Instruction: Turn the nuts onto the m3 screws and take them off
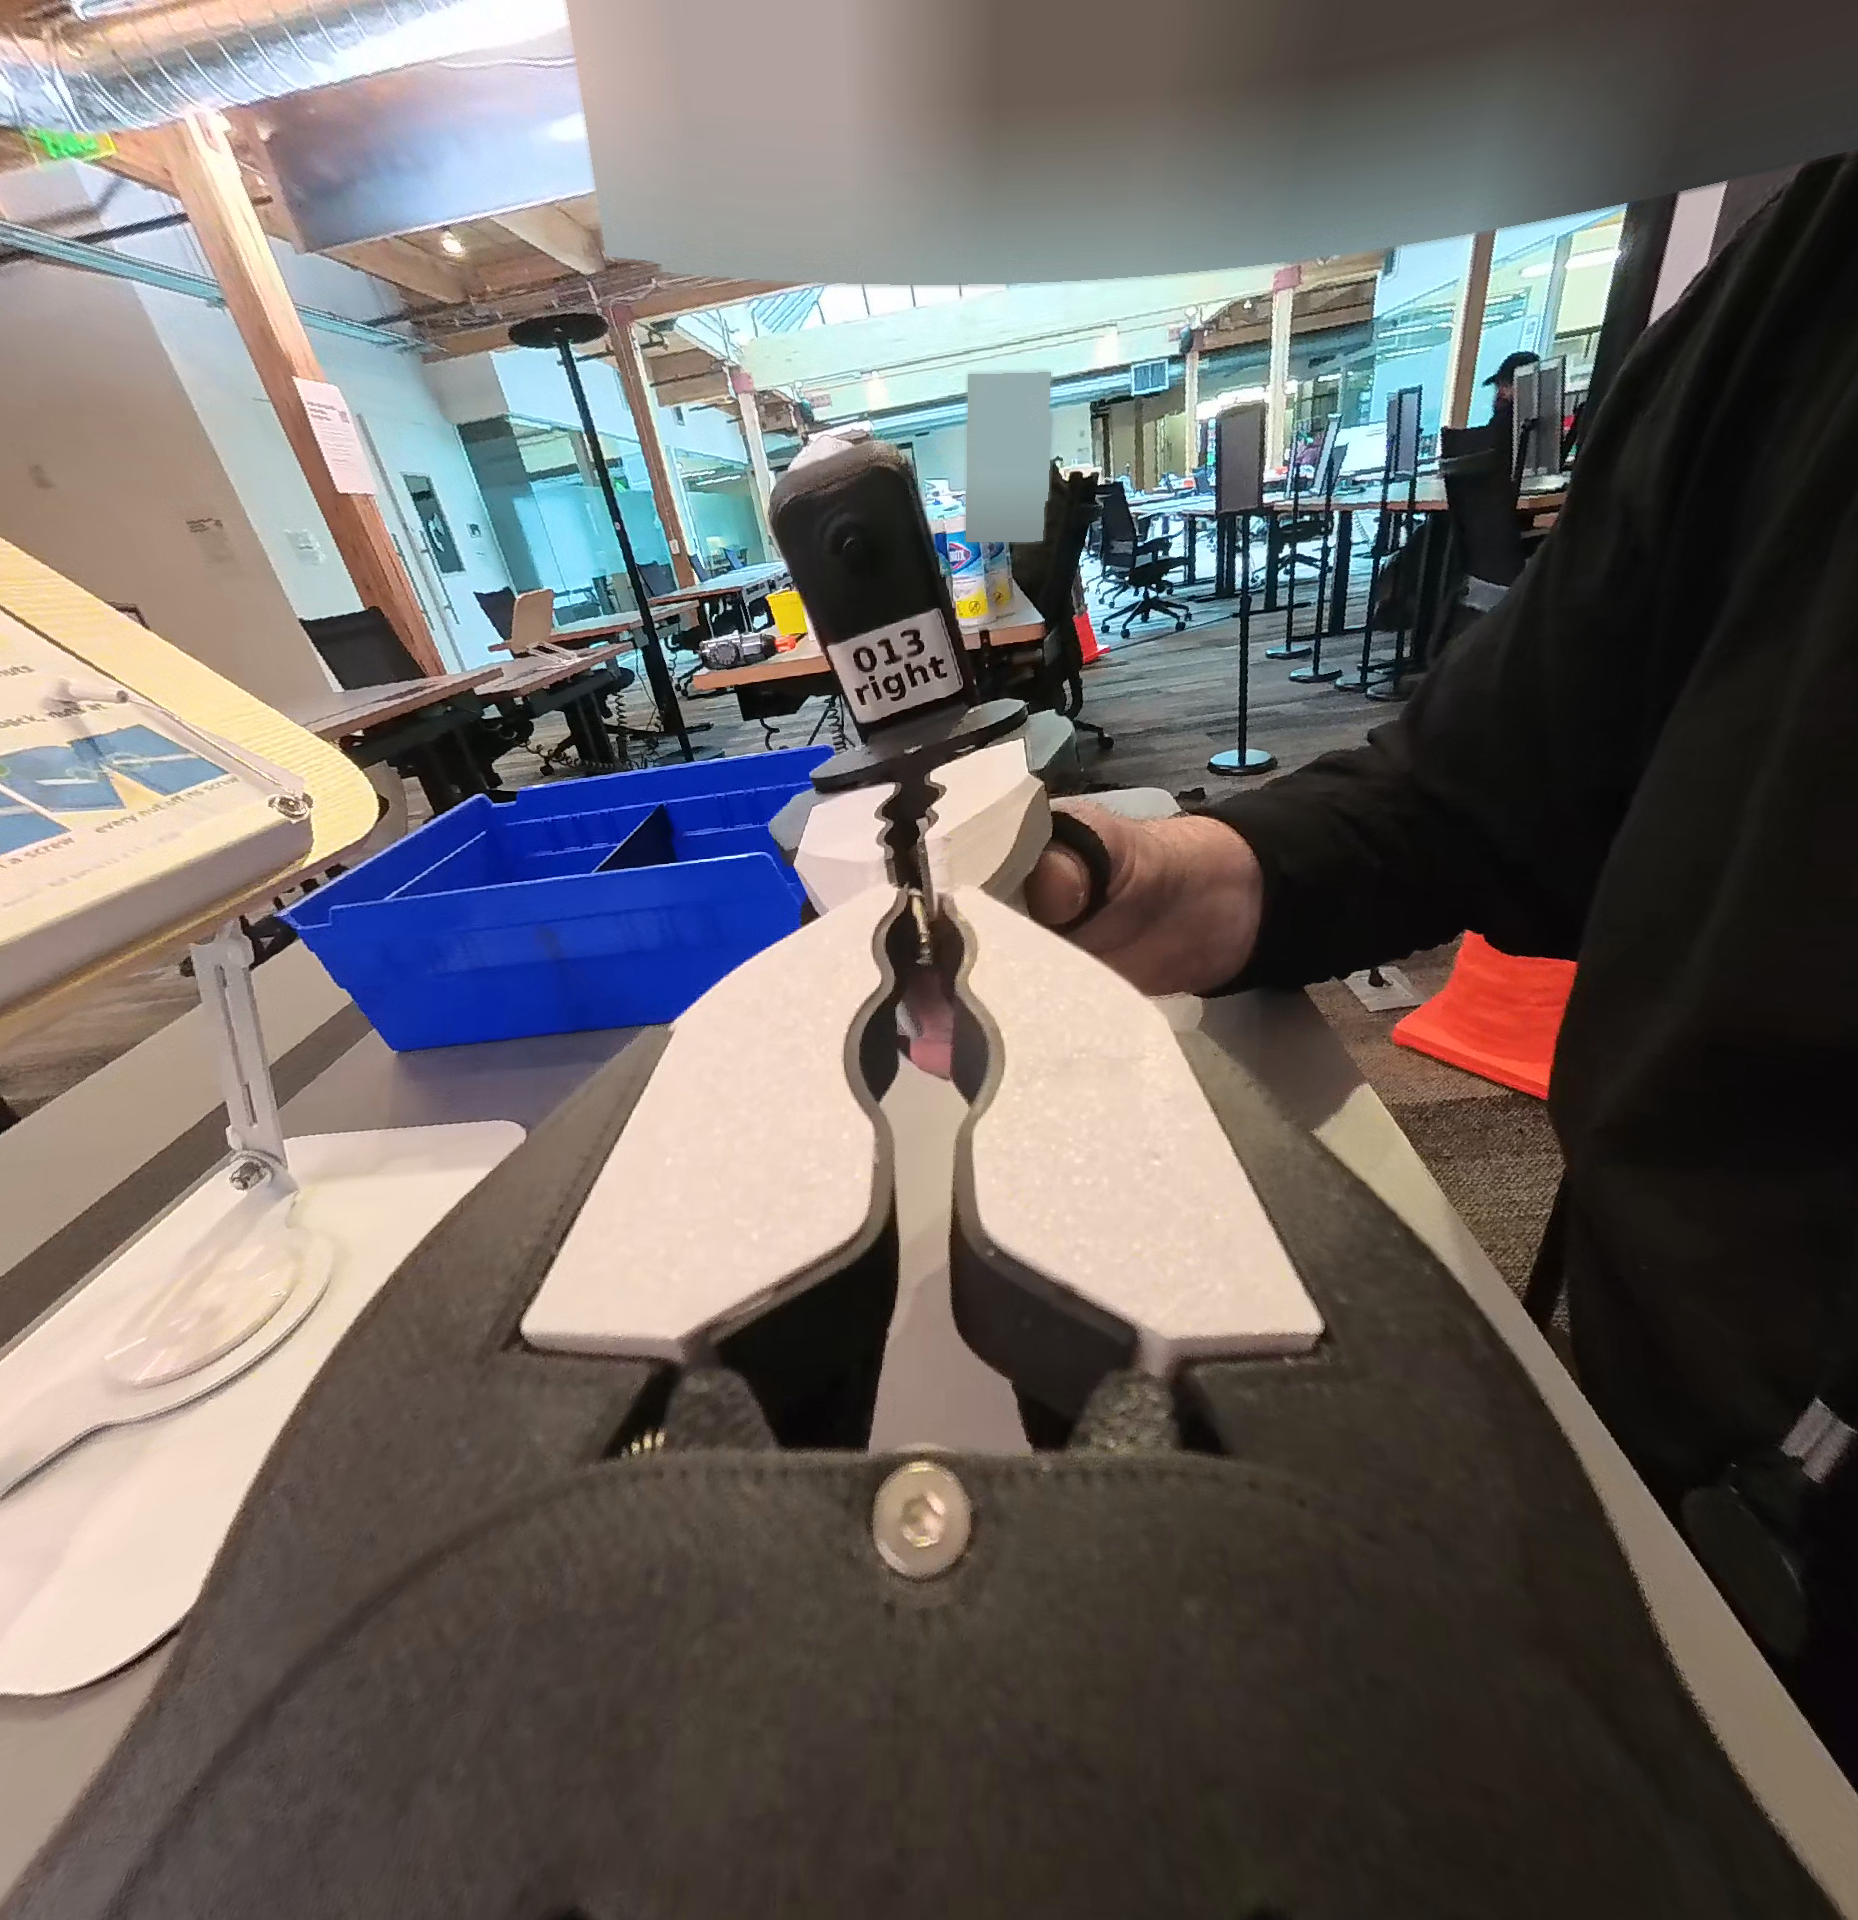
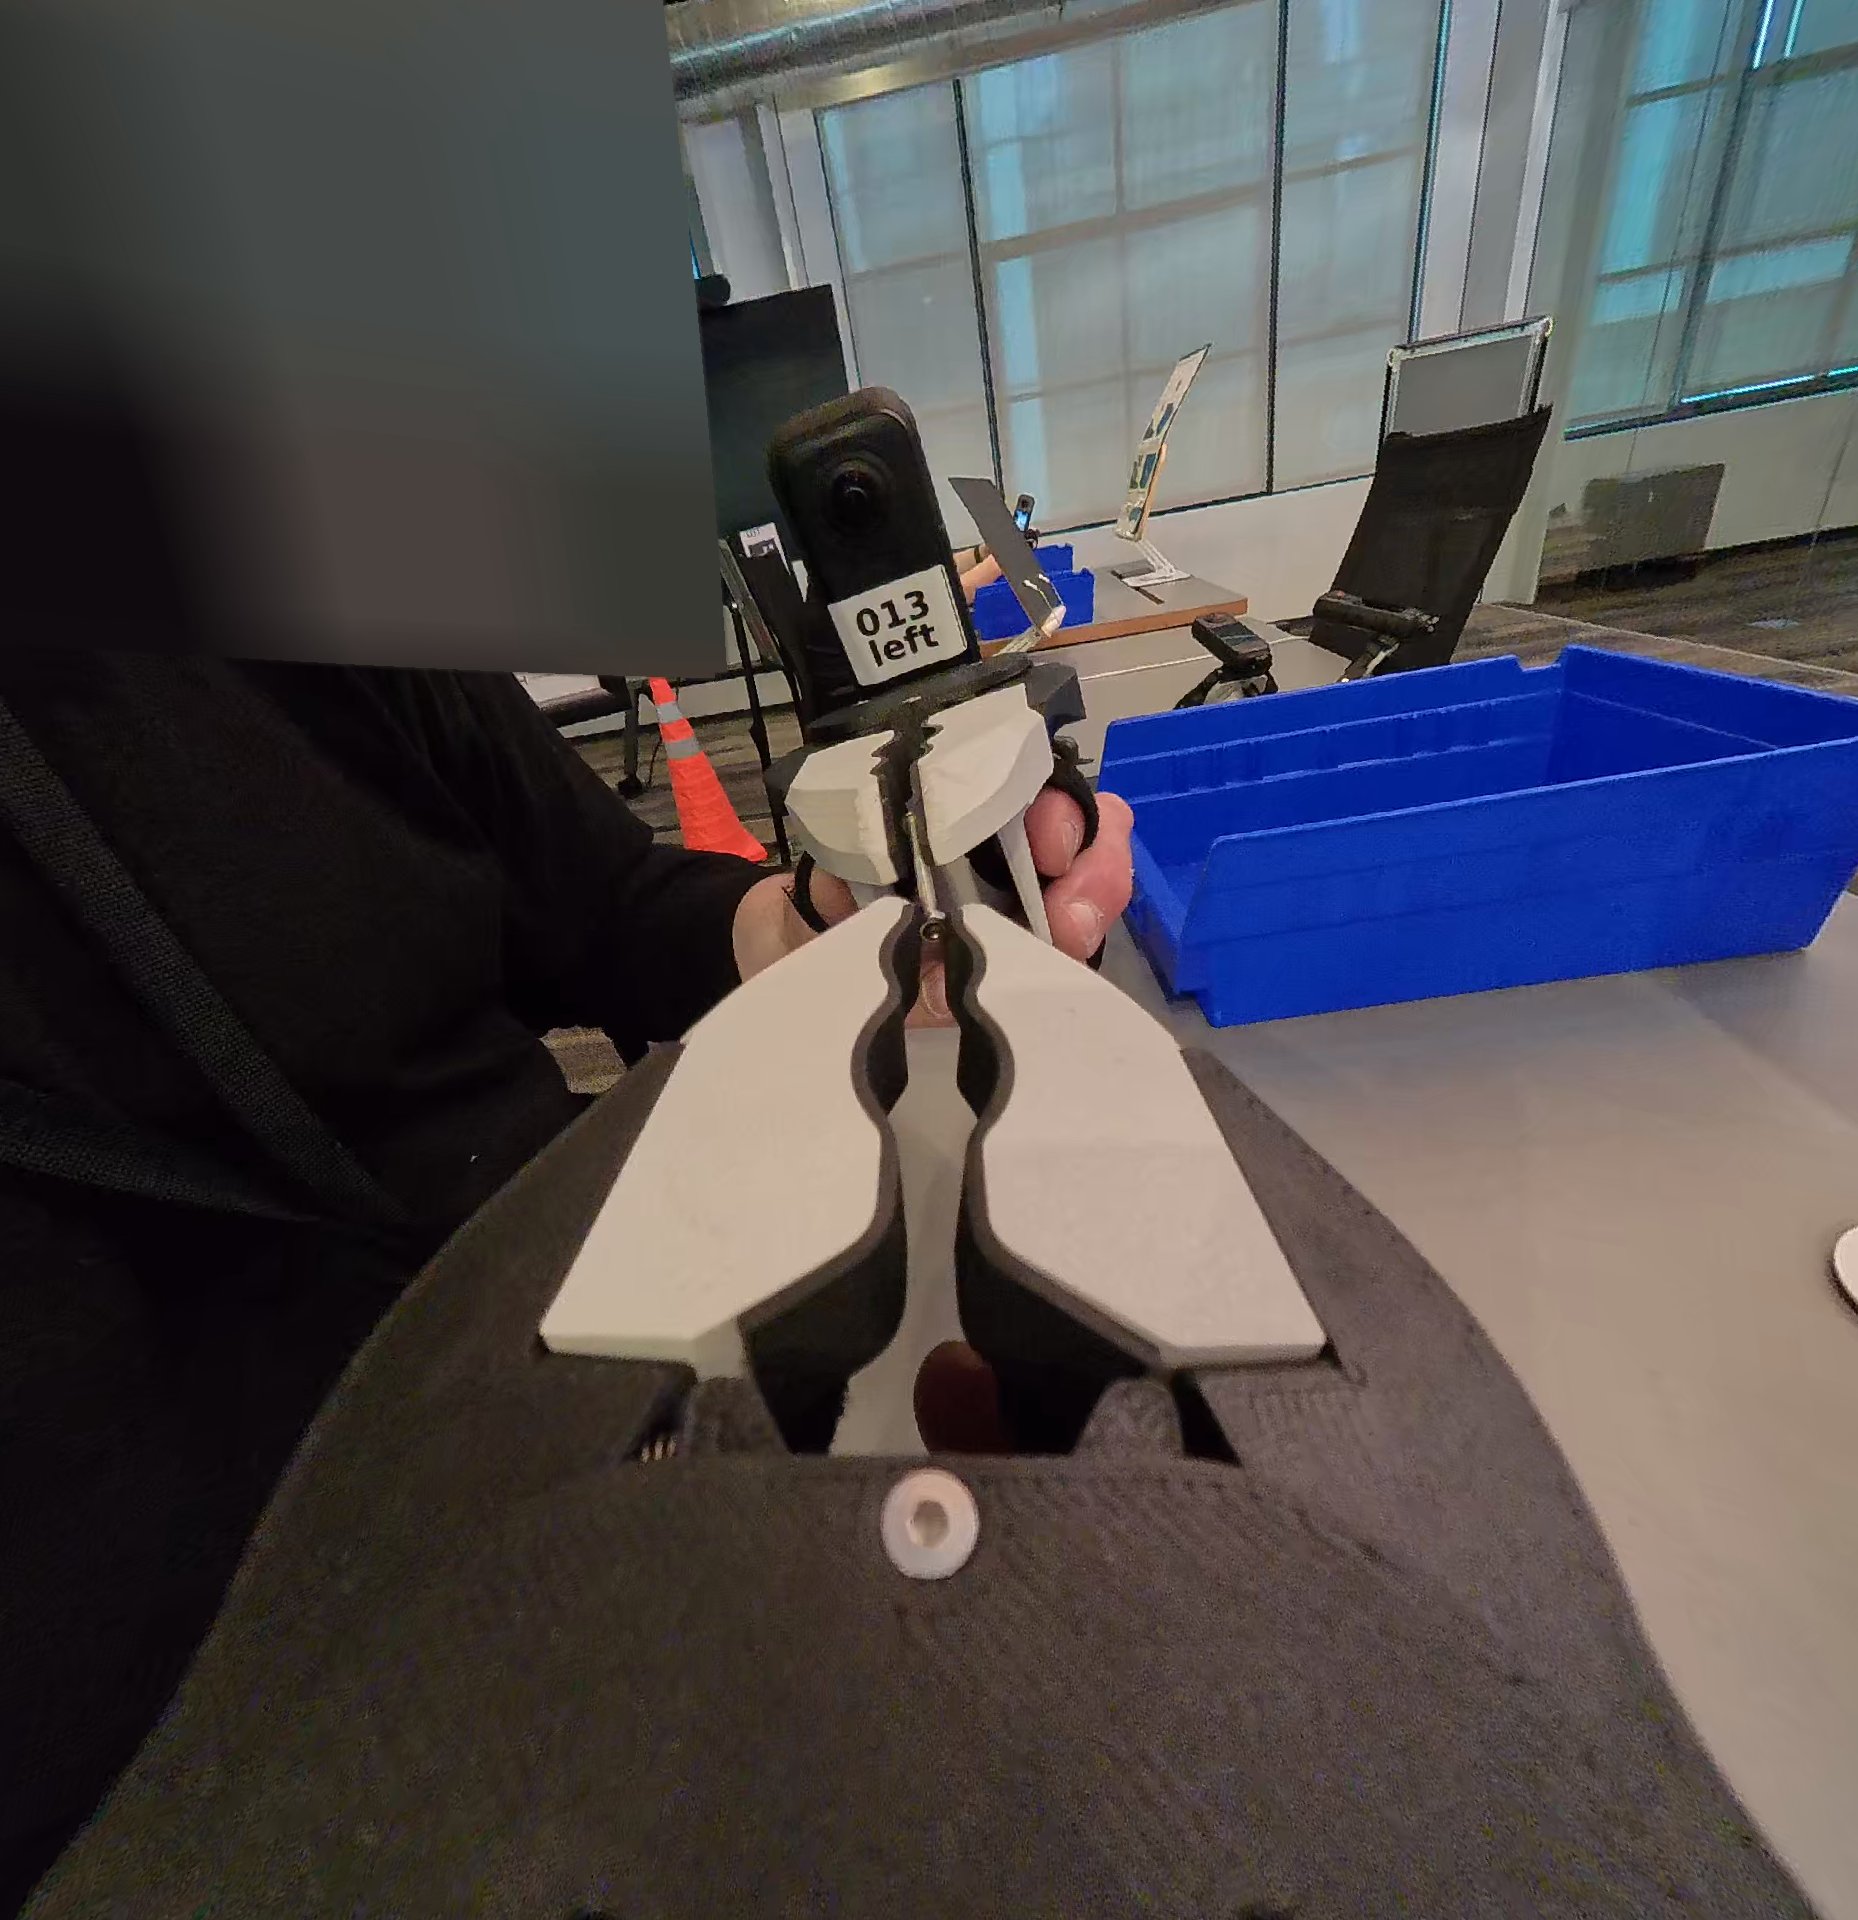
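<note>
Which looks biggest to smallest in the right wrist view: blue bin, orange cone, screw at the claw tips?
1. Blue bin, by far the largest.
2. Orange cone; it stands farther back, so its true size is unsure.
3. Screw, a thin sliver between the two claws' tips.

Each hand-held gripper has white fingers on a black textured body. A silver screw sits centred. The person's sleeve is black.

Your grey surface carries a blue bin at upper right and, in the left wrist view, a white stand base at lower left.
</note>
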Demonstrator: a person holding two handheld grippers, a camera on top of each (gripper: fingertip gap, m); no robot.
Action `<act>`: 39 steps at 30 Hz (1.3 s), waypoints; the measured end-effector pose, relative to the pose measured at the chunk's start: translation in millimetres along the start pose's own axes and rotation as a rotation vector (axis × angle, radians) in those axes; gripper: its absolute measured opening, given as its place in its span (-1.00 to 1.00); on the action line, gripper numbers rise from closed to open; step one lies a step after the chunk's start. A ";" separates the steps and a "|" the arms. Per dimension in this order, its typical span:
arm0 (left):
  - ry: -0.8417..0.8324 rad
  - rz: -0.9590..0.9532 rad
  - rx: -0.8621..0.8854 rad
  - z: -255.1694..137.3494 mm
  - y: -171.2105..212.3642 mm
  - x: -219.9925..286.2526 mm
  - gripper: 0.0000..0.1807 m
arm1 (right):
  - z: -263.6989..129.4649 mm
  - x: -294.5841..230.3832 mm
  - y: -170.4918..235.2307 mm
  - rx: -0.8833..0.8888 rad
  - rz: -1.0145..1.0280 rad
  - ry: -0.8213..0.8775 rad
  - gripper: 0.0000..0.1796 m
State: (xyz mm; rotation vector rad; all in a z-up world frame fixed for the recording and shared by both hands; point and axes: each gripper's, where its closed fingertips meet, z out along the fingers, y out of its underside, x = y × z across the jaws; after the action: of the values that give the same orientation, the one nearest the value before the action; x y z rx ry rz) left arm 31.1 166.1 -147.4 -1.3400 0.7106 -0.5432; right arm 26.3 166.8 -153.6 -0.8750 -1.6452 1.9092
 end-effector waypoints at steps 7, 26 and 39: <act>0.036 -0.214 -0.004 1.4 3.2 -6.1 -0.97 | -1.7 5.6 2.4 -0.074 -0.230 0.130 -0.95; 0.345 -1.067 0.324 -3.7 11.6 0.3 -0.97 | -1.2 2.7 6.1 -0.735 -1.727 0.340 -0.95; 0.377 -1.137 0.408 0.3 10.2 5.8 -0.97 | -4.6 -4.0 5.7 -0.660 -1.602 0.329 -0.95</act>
State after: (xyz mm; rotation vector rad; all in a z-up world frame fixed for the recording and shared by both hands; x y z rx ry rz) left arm 34.8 163.8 -158.3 -1.1619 0.0328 -1.7765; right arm 32.7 166.1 -158.9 0.1139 -1.7664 0.1339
